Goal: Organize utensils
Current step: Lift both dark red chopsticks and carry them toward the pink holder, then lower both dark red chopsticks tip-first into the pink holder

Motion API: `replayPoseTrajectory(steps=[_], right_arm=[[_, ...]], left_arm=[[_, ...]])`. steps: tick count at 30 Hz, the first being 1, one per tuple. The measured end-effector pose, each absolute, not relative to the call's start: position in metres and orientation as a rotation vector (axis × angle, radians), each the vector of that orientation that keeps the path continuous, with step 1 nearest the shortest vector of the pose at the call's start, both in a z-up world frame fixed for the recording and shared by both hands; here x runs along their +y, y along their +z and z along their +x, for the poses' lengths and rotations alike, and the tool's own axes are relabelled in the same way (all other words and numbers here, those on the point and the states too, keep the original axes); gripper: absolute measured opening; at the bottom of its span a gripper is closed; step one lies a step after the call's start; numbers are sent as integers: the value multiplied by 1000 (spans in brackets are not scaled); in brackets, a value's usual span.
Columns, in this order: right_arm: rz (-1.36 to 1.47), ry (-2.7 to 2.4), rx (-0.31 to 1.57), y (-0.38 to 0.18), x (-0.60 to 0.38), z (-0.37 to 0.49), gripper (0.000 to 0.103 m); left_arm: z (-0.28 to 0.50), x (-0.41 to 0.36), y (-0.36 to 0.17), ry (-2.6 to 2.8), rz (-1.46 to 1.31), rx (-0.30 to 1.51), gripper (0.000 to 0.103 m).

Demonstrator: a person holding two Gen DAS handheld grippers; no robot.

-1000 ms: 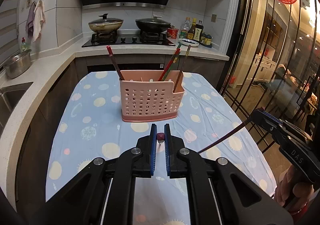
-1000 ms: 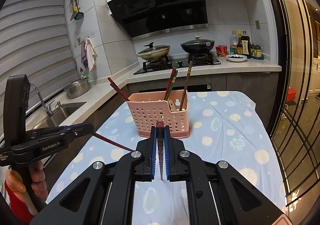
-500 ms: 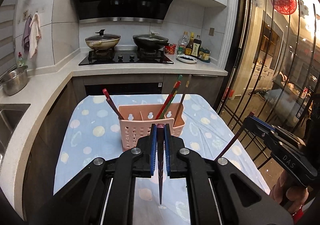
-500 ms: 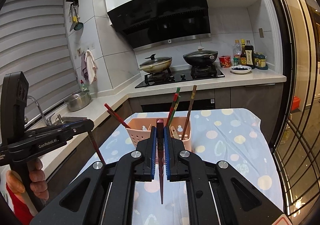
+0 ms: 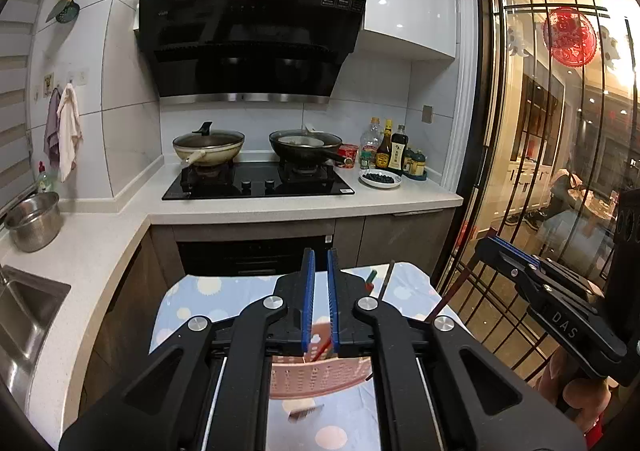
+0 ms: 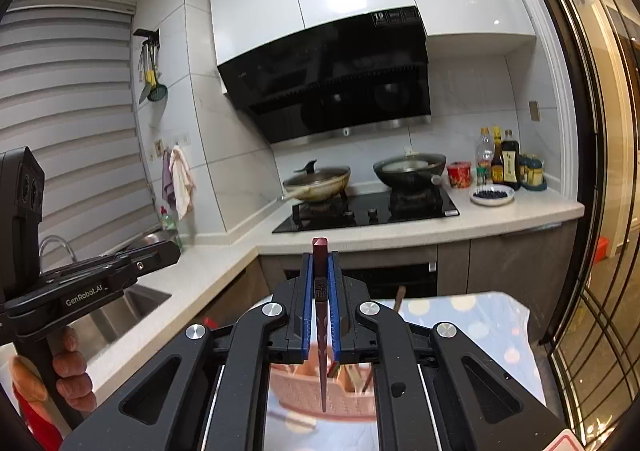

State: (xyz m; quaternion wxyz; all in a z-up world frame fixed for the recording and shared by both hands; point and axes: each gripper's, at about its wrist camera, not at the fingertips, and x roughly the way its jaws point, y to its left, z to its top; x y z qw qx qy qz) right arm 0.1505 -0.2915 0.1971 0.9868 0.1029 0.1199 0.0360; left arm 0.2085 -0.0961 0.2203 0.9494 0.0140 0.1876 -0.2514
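Note:
My right gripper (image 6: 320, 263) is shut on a dark red chopstick (image 6: 322, 331) that hangs tip-down over the pink perforated basket (image 6: 304, 391). From the left wrist view that gripper (image 5: 486, 247) shows at the right, with its chopstick (image 5: 446, 297) slanting down. My left gripper (image 5: 320, 263) has its blue pads close together above the basket (image 5: 320, 383). Only a thin red stretch of its chopstick (image 5: 320, 349) shows low between them. Several chopsticks (image 5: 370, 281) stand in the basket on the dotted blue tablecloth (image 5: 192, 291). The left gripper (image 6: 168, 255) also shows in the right wrist view.
Behind the table runs a counter with a hob (image 5: 256, 183), two pans, sauce bottles (image 5: 392, 151) and a small plate. A sink (image 5: 24, 311) and a steel pot (image 5: 32, 215) lie to the left. A barred glass door (image 5: 540, 171) closes the right side. A hand (image 6: 72, 367) grips the left handle.
Both grippers have risen with their chopsticks and tilted up. The basket has sunk to the bottom of both views, and the range hood now fills the middle.

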Motion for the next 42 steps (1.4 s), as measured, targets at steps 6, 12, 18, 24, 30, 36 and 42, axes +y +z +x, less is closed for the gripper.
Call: replayPoseTrajectory(steps=[6,12,18,24,30,36,42], right_arm=[[195,67,231,205,-288,172,7],[204,65,276,173,-287,162,7],[181,16,309,145,-282,133,7],[193,12,356,123,-275,110,7],[217,17,413,102,-265,94,7],[248,12,444,91,-259,87,7],[248,-3,448,91,-253,81,7]], left_arm=[[226,-98,230,-504,40,365,6],[223,-88,189,-512,61,446,7],[208,-67,107,-496,96,626,11],[195,-31,27,-419,93,800,39],[185,5,-44,-344,106,958,39],[180,25,-79,-342,142,1007,39],[175,27,-88,-357,177,992,38]])
